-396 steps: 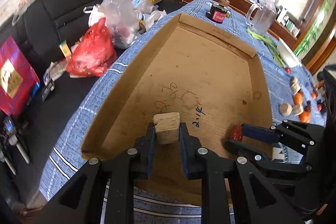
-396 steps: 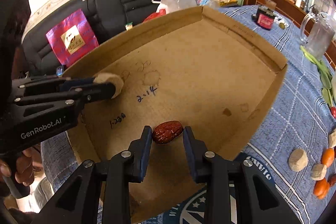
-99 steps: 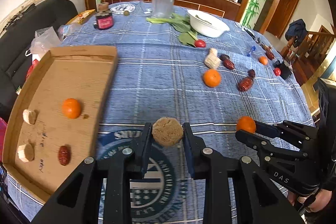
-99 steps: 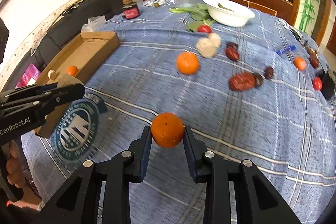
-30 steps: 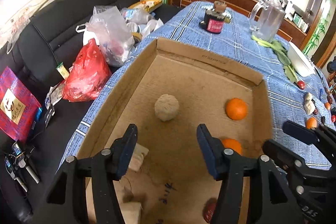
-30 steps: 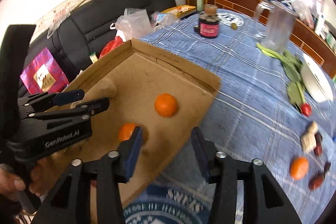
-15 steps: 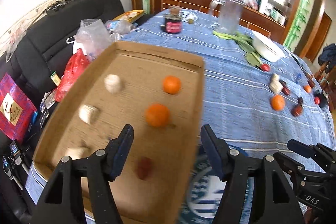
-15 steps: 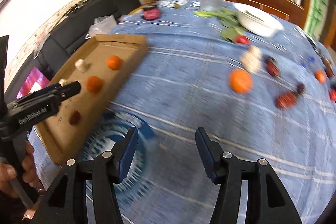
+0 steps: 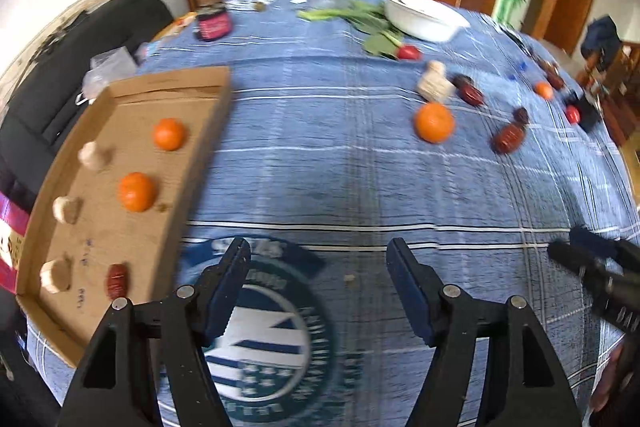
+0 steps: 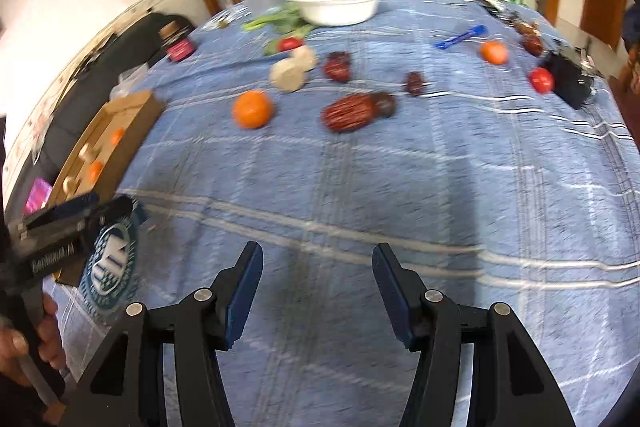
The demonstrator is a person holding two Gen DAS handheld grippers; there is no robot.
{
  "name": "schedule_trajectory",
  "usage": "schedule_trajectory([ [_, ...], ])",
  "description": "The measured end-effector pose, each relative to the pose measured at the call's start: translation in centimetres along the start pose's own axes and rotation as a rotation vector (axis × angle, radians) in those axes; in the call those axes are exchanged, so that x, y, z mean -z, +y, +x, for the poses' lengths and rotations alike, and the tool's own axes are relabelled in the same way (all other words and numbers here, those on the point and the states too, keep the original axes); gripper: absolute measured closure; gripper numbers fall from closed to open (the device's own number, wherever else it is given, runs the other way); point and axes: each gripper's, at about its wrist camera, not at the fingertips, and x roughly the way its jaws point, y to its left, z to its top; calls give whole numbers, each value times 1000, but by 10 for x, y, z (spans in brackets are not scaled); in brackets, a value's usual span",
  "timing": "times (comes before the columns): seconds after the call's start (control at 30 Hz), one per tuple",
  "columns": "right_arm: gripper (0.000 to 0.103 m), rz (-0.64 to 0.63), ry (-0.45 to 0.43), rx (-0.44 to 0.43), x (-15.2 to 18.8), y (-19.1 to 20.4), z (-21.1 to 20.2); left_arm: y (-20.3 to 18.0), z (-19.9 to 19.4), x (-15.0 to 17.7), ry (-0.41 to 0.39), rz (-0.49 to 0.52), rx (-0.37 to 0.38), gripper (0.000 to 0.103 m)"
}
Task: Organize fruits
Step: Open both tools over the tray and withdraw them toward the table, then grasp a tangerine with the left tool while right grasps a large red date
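A dining room with wood-panelled cabinets is seen behind a table spread with a blue plaid tablecloth (image 9: pixel 344 163), and a wide stretch of bare cloth is left open between the two groups of fruit. At the table's left edge a shallow cardboard tray (image 9: pixel 200 131) is laid, its long axis running away from the camera. Two oranges (image 9: pixel 137 191) are seen inside it in a row along that axis, three pale round pieces (image 9: pixel 66 209) are lined up nearer the outer wall, and a red date (image 9: pixel 117 280) is stood at the near end, its length pointing along the tray. Out on the cloth, well apart from the tray, a loose orange (image 10: pixel 253 109) is found, smooth and bright. Just beyond it two pale pieces (image 10: pixel 287 74) are touching. To its right a large wrinkled date (image 10: pixel 350 113) is laid crosswise, with smaller dark dates near it. A white bowl (image 10: pixel 336 3) is set at the far edge. The left gripper (image 9: pixel 318 259) is held spread wide with nothing between its jaws above the cloth's round logo, and the right gripper (image 10: pixel 318 259) is likewise parted wide and empty over bare cloth
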Motion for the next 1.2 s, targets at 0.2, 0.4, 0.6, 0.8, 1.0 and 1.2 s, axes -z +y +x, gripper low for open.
schedule_trajectory([
  [0.2,40,24,-26,-14,-40,-29,14,-32,15,-17,22,64,-22,33],
  [0.4,39,-15,-22,-2,-65,-19,55,-37,30,-31,53,58,-34,33],
  [0.6,52,-46,-50,-2,-80,-14,71,-47,49,-53,68,67,-9,33],
  [0.8,72,-81,-57,5,-71,-26,65,-67,69,-76,68,60,39,33],
  [1.0,72,-27,-69,-34,-63,-49,50,-83,92,-93,64,38,99,36],
  [1.2,66,-4,-43,-61,-66,-54,49,-97,86,-93,25,93,158,73],
])
